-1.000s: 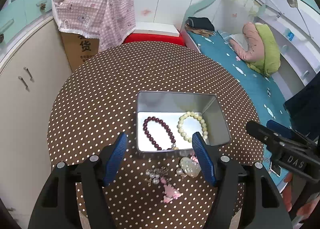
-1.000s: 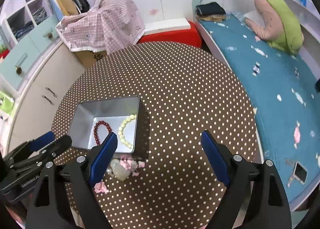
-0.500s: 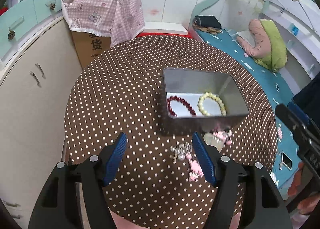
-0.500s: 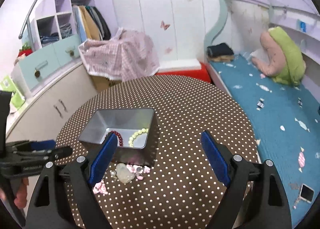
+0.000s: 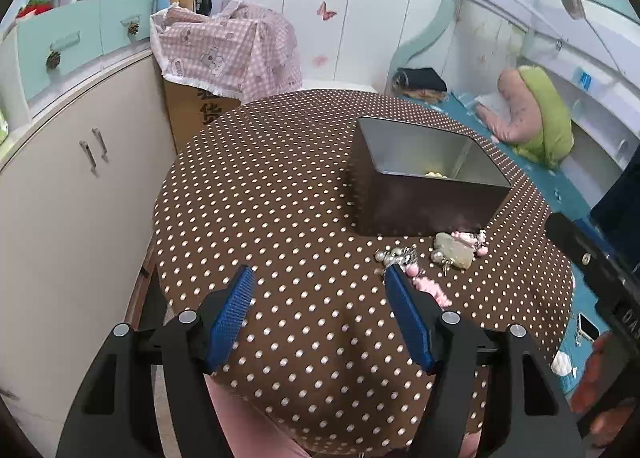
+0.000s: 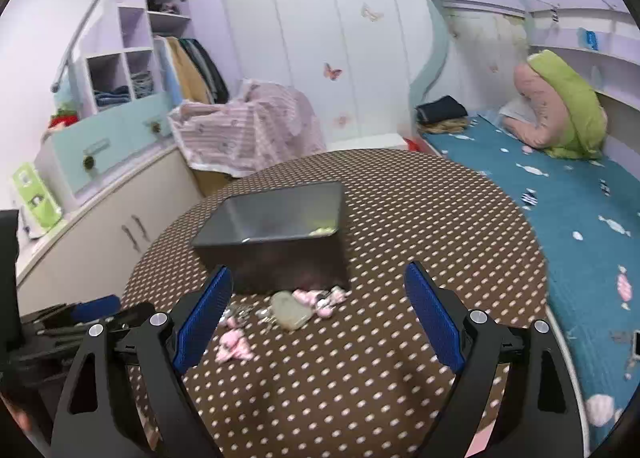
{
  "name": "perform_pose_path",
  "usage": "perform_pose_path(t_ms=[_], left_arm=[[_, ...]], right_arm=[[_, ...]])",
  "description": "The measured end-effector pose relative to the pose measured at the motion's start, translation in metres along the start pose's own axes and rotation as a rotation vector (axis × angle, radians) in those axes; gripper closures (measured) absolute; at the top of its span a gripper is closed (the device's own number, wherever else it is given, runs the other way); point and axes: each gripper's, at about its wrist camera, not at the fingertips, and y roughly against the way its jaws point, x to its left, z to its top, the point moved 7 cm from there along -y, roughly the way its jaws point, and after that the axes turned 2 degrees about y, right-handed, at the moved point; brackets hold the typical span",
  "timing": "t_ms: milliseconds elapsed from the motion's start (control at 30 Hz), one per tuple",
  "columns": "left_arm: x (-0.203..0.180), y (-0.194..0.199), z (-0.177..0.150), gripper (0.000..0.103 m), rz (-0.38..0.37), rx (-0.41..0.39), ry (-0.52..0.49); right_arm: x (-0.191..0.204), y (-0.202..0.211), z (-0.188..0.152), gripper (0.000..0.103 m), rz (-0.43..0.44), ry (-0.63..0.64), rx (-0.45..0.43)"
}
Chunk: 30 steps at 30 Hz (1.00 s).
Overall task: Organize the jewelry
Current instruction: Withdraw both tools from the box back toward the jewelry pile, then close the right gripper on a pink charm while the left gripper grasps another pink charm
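Both tongs [image 5: 318, 292] [image 6: 318, 302] agape (empty)

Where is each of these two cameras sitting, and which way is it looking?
Left wrist: on the left gripper, facing forward over the dotted table toward the metal tin at right; its own blue fingers show, open.
Right wrist: on the right gripper, facing the tin and bed; its open fingers show, with the left gripper at lower left.
Both share the tin, the table and the loose jewelry.
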Motion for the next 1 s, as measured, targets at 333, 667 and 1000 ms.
perform_pose_path(t_ms=[333, 667, 1000], left_arm=[[0.023, 0.006, -0.021, 0.031, 0.008, -0.044, 0.058], [0.042, 0.008, -0.030, 0.026, 0.024, -0.078, 0.117], [0.047, 0.001, -0.039, 0.025, 0.021, -0.048, 0.145]], right_arm=[[0.037, -0.015, -0.038, 0.018, 0.032, 0.066, 0.082], [0.065, -0.036, -0.055, 0.028, 0.044, 0.145, 0.141], [0.075, -0.060, -0.069, 0.058, 0.044, 0.176, 0.206]])
